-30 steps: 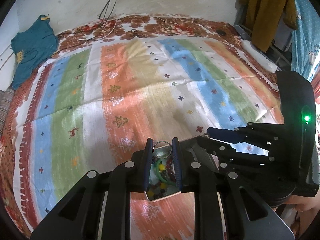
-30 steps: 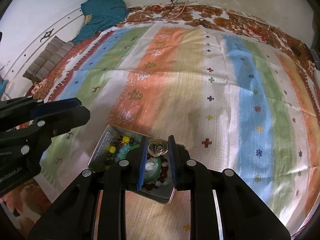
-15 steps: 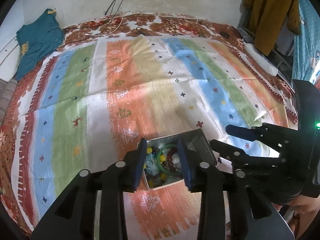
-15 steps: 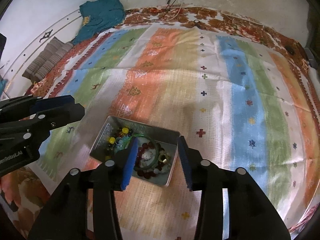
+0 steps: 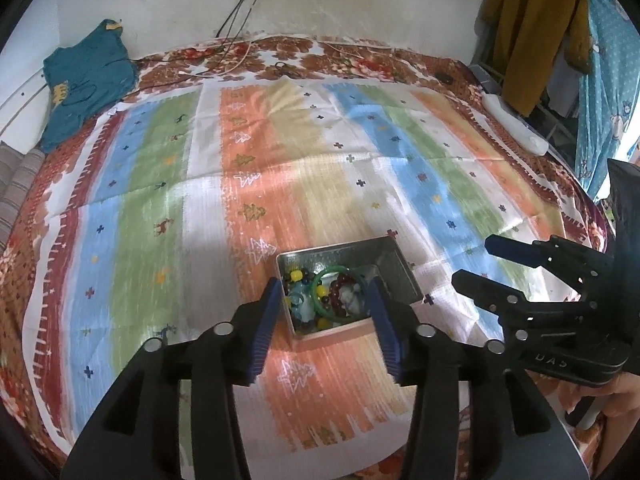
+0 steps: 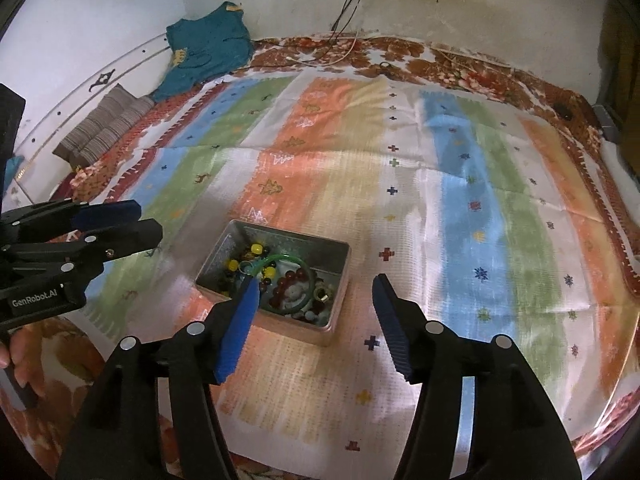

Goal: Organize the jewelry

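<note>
Jewelry (image 6: pixel 286 286): your green bangle, dark red bead bracelet, yellow beads, all in tin.
Tin (image 6: pixel 340 276): metal, lidless, on striped bedspread (image 6: pixel 460 184).
Claws: L (image 5: pixel 324 312) & R (image 6: pixel 314 304) both just spreading, nothing between.

From my remote controls, I see only the metal tin (image 6: pixel 338 280) interrupting the bare striped cloth (image 6: pixel 460 208); clothing (image 6: pixel 208 48) and cables (image 6: pixel 340 52) lie at the far edge.
</note>
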Demonstrator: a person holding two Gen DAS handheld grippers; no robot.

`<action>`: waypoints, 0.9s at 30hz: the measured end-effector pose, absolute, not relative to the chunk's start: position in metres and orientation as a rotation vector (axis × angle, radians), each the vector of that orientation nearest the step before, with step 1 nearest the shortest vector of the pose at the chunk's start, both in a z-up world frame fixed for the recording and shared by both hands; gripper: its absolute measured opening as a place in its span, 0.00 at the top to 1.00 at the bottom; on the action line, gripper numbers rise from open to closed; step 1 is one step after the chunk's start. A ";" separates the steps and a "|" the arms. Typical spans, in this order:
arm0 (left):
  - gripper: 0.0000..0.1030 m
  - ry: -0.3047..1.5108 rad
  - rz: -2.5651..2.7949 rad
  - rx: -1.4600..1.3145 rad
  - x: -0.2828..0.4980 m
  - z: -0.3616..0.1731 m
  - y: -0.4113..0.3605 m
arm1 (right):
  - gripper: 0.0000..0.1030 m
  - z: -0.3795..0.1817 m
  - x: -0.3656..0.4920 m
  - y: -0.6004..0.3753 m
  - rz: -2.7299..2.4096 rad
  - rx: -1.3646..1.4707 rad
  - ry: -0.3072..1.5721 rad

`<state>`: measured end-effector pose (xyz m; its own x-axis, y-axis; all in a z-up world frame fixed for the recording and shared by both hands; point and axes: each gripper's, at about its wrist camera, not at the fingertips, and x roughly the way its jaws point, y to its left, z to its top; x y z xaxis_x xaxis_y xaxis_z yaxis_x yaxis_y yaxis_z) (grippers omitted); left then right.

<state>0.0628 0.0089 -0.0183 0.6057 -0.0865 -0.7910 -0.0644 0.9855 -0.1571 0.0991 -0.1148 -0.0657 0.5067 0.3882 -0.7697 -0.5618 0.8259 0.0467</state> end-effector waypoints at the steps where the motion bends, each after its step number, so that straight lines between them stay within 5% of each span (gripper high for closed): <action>1: 0.51 0.915 -0.014 -0.179 0.059 -0.018 0.009 | 0.40 -0.064 0.096 -0.116 0.584 -0.220 0.856; 10: 0.47 0.862 -0.020 -0.160 0.031 -0.012 0.002 | 0.30 -0.056 0.070 -0.119 0.602 -0.245 0.787; 23: 0.09 0.792 -0.009 -0.170 0.005 -0.004 -0.001 | 0.16 -0.053 0.044 -0.129 0.627 -0.250 0.749; 27: 0.06 0.796 -0.023 -0.157 -0.003 -0.005 -0.006 | 0.10 -0.051 0.043 -0.131 0.623 -0.243 0.745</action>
